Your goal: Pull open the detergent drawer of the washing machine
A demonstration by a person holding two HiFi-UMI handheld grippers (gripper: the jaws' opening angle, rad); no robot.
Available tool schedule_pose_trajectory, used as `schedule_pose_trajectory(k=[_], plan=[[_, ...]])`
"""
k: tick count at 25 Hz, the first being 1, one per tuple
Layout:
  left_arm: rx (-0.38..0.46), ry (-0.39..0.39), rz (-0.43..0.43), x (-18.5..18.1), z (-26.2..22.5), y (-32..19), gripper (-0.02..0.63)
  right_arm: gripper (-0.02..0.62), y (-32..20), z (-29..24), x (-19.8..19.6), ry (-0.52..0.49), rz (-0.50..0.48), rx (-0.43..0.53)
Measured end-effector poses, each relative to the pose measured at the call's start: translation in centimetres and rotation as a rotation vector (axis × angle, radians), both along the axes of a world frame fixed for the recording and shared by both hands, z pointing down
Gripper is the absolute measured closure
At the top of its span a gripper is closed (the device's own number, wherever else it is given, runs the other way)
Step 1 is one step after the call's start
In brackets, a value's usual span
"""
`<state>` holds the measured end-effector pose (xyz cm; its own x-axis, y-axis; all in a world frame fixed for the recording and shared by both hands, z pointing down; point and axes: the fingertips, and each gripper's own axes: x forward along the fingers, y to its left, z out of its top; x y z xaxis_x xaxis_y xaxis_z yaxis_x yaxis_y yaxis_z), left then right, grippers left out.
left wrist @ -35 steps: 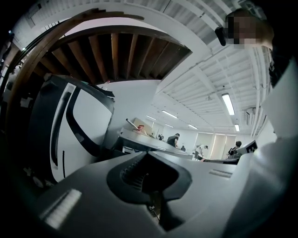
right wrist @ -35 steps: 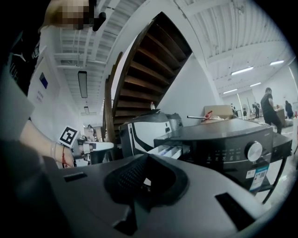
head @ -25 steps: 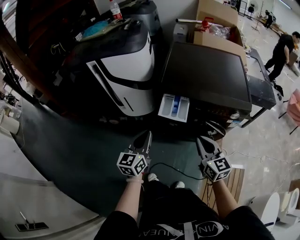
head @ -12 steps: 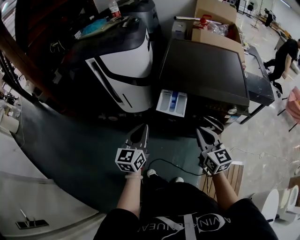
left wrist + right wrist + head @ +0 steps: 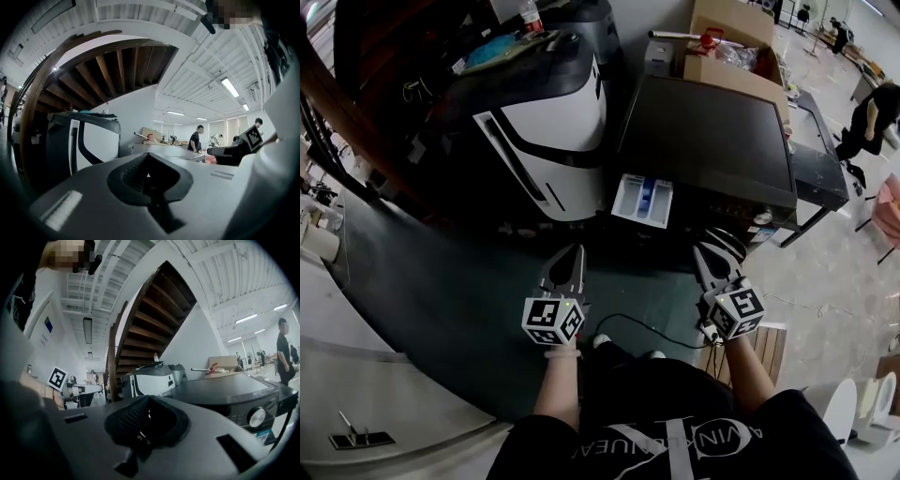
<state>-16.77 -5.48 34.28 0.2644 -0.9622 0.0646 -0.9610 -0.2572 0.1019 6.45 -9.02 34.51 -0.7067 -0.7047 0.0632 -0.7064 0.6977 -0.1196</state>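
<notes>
Showed the detergent drawer [image 5: 642, 200] already standing out from the top left corner of the washing machine [image 5: 703, 141]: a white tray, open upward, with a blue insert in its middle. Found the left gripper [image 5: 571, 255] pinched fully together and empty, in front of the drawer and apart from it. Found the right gripper [image 5: 715, 251] likewise closed, with nothing between its jaws, before the right half of the machine's front. Judged the pull as done, or nearly so.

Hazards from here:
- Risked, with any further tug, running the tray against its stop and wrenching it off its guides through too much force.
- Risked a knock on the protruding tray from either gripper swung carelessly past its overhang.
- Risked a slip off the lip on any regrasp, since closed jaws would first have to part.
- Noted a cable [image 5: 647, 328] lying on the dark floor mat [image 5: 441, 300] near the person's shoes, a likely snag on stepping back.
- Noted a white-and-black appliance [image 5: 548, 131] just beside the machine, leaving little room on the drawer's side.
</notes>
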Motion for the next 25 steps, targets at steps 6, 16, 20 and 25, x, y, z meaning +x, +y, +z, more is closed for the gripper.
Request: schedule_pose_trajectory(k=[6, 16, 20, 25], plan=[[0.018, -0.05, -0.023, -0.3, -0.3, 0.6, 0.598, 0.584, -0.2, -0.5, 0.2, -0.013, 0.006, 0.01], [0.026, -0.064, -0.041, 0.0, -0.4, 1.2, 0.597, 0.584, -0.1, -0.9, 0.8, -0.014, 0.014, 0.021], [0.026, -0.061, -0.041, 0.2, -0.3, 1.4, 0.598, 0.584, 0.0, -0.9, 0.8, -0.012, 0.013, 0.021], [0.025, -0.063, -0.05, 0.1, -0.3, 1.6, 0.597, 0.584, 0.1, -1.1, 0.7, -0.008, 0.005, 0.03]])
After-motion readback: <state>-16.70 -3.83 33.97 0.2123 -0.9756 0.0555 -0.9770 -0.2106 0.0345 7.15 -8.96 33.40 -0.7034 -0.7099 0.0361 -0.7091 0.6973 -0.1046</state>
